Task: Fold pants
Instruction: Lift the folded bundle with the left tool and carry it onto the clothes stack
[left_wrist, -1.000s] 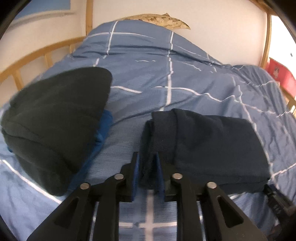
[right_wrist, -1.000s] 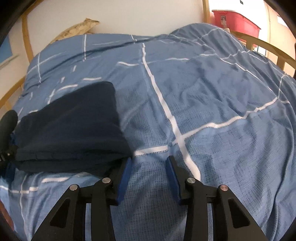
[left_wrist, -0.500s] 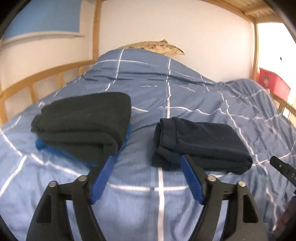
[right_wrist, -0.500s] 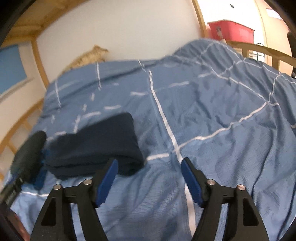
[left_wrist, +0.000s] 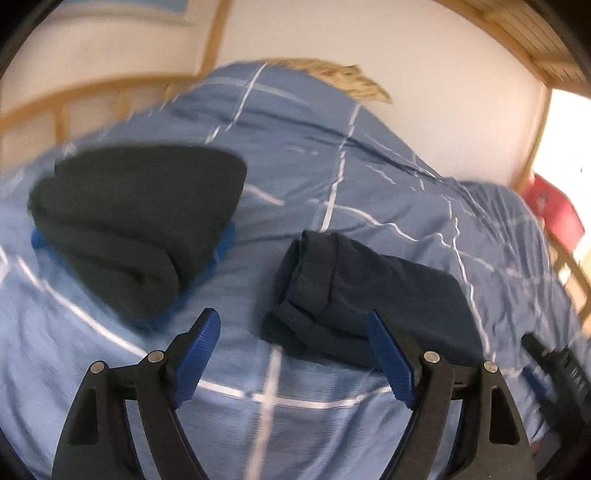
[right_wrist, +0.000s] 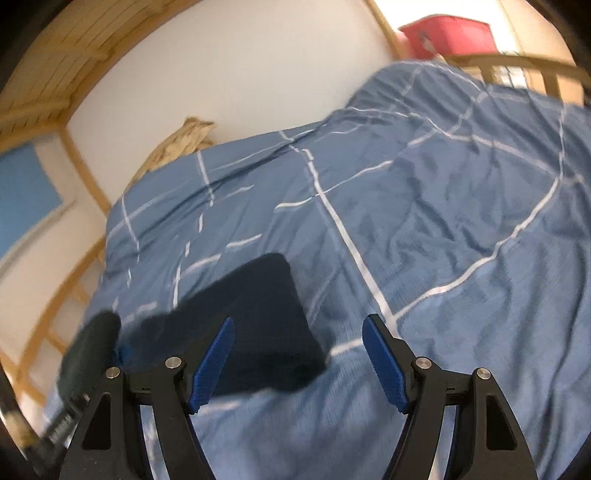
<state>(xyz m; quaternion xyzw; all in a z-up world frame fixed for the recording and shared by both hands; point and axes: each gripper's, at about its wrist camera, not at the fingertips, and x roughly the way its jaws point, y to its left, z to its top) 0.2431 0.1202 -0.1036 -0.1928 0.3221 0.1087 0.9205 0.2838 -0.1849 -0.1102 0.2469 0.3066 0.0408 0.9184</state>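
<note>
My left claw (left_wrist: 291, 354) hangs released, blue pads spread wide, nothing between them, just above the blue checked duvet (left_wrist: 369, 177). The folded navy pants (left_wrist: 369, 295) lie flat on the bed right ahead of it, their rolled edge toward me. To their left, apart from them, sits a dark folded garment (left_wrist: 140, 214) on top of something bright blue (left_wrist: 225, 240). My right claw (right_wrist: 297, 358) is released too, empty, with the pants (right_wrist: 258, 325) beyond its left pad (right_wrist: 214, 358). A red bin (right_wrist: 454, 35) shows past the wooden rail (right_wrist: 517, 64).
</note>
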